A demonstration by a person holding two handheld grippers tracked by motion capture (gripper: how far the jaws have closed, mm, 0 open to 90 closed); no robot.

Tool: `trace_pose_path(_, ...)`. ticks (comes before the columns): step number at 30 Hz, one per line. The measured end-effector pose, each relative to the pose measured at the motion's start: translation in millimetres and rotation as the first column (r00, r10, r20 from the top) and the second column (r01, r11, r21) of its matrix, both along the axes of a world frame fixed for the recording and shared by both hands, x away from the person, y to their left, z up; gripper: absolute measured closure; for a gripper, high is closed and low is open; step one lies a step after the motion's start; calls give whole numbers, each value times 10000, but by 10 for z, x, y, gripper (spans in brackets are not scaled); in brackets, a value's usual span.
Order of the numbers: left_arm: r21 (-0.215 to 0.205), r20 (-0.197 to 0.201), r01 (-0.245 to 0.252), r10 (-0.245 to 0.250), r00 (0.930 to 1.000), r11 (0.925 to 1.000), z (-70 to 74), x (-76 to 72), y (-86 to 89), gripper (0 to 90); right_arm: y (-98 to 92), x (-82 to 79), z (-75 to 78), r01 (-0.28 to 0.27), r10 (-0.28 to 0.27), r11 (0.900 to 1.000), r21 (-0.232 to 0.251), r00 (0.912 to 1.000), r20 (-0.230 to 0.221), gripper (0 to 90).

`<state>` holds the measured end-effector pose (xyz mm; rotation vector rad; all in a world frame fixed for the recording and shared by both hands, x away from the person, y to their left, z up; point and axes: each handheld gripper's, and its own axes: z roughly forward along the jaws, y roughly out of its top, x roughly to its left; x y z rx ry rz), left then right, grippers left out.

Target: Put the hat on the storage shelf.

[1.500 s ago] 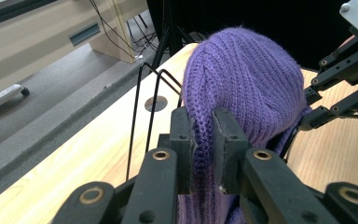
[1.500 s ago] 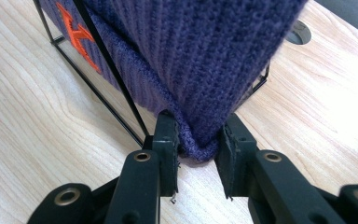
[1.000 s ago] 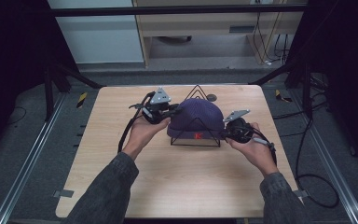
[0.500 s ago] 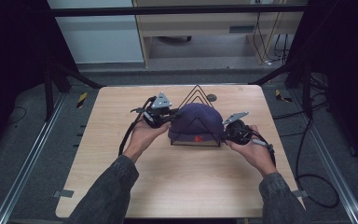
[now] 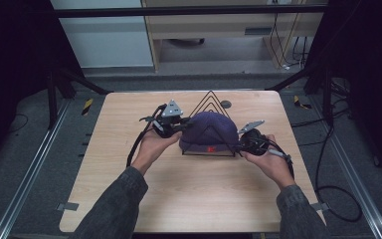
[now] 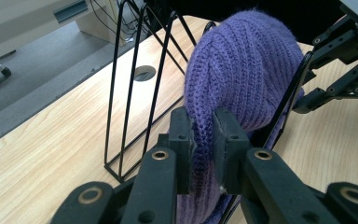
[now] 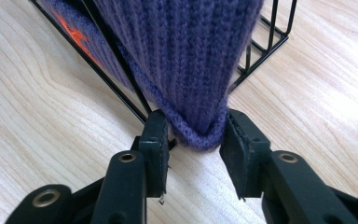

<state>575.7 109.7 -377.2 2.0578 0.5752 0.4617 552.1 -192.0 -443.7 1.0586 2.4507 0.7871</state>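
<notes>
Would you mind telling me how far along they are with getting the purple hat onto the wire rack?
Done: the purple knit hat already drapes over the black wire rack. In hand: the left tongs pinch its edge, and the right tongs sit around the hem on the other side, looser. Left: probably settling the hem down and letting go.

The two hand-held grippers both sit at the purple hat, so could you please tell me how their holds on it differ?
The left hand-held gripper pinches a fold of the purple knit hat tightly between its jaws; the right hand-held gripper has wider jaws that bracket the hat's rim without clearly squeezing it. The left holds the hat above the table; the right sits low, near the wood. Both flank the hat draped over the black wire rack.
</notes>
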Motion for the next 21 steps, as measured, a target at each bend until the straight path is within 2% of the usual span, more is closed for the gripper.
trace_pose_path(8,59,-2,-129,129,9999,9999,-14,3,15,777,-33,-37,-1,57,-56,10000,78,10000,-58,567)
trace_pose_path(11,-23,-71,-161,161,9998,9999,-24,3,20,765,-66,-49,1,128,-126,9997,197,9999,-92,576)
trace_pose_path(21,69,12,-231,231,9997,9997,-37,-15,33,726,-126,-101,-3,205,-203,9993,316,9998,-71,574)
